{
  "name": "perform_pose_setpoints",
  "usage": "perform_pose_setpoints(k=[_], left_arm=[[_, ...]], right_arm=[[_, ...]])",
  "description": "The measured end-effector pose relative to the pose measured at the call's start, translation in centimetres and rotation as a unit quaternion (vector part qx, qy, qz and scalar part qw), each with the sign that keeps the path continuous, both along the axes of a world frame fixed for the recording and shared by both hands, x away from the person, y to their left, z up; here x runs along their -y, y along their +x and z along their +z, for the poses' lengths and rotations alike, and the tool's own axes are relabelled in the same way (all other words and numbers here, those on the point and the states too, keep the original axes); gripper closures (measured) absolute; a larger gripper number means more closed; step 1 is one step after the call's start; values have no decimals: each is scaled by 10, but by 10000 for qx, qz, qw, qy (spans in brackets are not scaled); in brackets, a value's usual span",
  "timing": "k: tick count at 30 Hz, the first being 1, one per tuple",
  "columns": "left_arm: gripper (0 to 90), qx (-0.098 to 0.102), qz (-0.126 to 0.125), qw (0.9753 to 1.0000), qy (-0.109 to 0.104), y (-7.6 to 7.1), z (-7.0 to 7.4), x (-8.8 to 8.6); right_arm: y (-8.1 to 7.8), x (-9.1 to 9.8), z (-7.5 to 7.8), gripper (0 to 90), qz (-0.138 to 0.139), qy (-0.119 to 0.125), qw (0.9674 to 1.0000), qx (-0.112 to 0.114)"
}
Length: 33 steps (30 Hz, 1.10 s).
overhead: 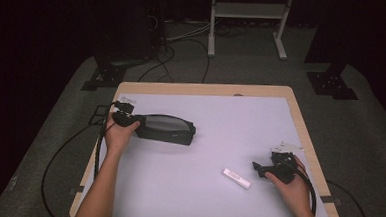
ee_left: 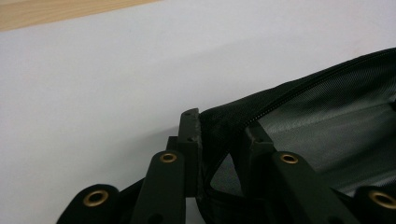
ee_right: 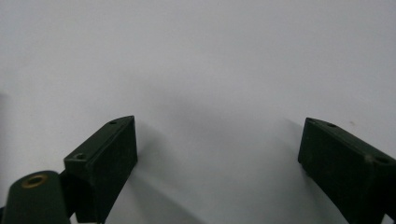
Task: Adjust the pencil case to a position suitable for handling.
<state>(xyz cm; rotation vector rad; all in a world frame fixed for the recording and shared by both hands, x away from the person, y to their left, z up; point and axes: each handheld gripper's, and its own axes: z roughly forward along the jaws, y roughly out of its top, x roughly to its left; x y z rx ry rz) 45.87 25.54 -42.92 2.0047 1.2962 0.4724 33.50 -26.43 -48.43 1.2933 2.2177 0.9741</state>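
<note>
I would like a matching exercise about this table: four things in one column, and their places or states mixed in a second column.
Things:
1. left tool
2. right tool
3. black zippered fabric pouch
4. small white rectangular box

States:
A. lies flat between the two hands
B. jaws wide apart over bare sheet
C. open, its rim pinched
D. shut on fabric edge

Pairs: 1-D, 2-B, 3-C, 4-A

No text, brand or number was legible on the counter (overhead: 260, 117). A small white box (overhead: 236, 178) bore a dark printed strip along its top, too small to read, and a white tag (overhead: 126, 100) at the far left corner was blurred.
</note>
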Motion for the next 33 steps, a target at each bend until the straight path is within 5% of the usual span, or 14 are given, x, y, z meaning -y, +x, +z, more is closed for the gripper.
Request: perform_pose_setpoints(k=[18,33], left_arm=[[802,4,-194,9997,-128,-3,5,-2],[804,-27,-733,9969,-285,-12,11,15]], right_arm=[[0,0,0,107,-1,0,10000,-1],[0,0,0,108,-1,-3,10000,-3]])
